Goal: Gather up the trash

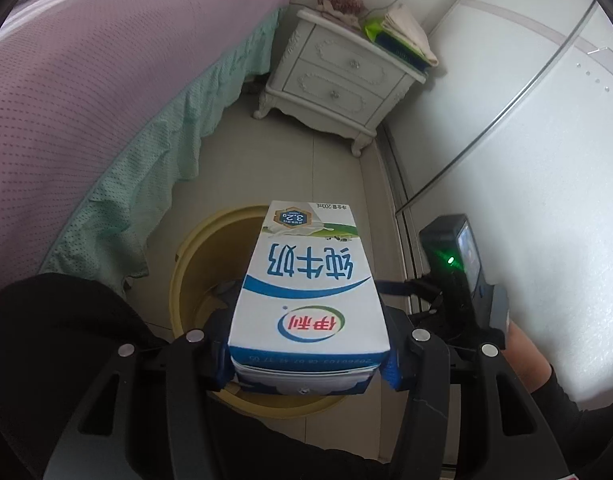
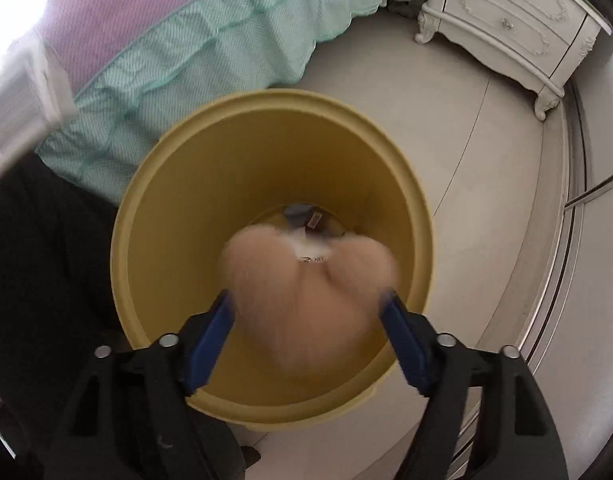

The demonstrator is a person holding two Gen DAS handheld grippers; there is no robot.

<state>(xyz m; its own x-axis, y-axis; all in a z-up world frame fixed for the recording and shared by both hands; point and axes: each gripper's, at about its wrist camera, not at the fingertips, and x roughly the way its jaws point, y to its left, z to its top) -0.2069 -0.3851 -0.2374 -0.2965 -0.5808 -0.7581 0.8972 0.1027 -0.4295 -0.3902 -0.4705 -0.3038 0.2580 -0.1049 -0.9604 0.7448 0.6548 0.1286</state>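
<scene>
My left gripper (image 1: pixel 306 364) is shut on a white and blue milk carton (image 1: pixel 306 292), holding it lengthwise above the yellow trash bin (image 1: pixel 210 236). In the right wrist view my right gripper (image 2: pixel 306 320) is open over the mouth of the same bin (image 2: pixel 178 184). A blurred beige fluffy object (image 2: pixel 306 304) is between and just beyond its blue pads (image 2: pixel 210 336), inside the bin and free of them. Small bits of trash (image 2: pixel 306 216) lie on the bin's bottom. The other gripper's body (image 1: pixel 450 256) shows at the right of the left wrist view.
A bed with a purple cover and green frill (image 1: pixel 118 128) stands to the left, close to the bin. A white nightstand (image 1: pixel 338 80) with a plush toy and papers stands at the far end. A white wardrobe (image 1: pixel 526 140) lines the right side. The floor is grey tile.
</scene>
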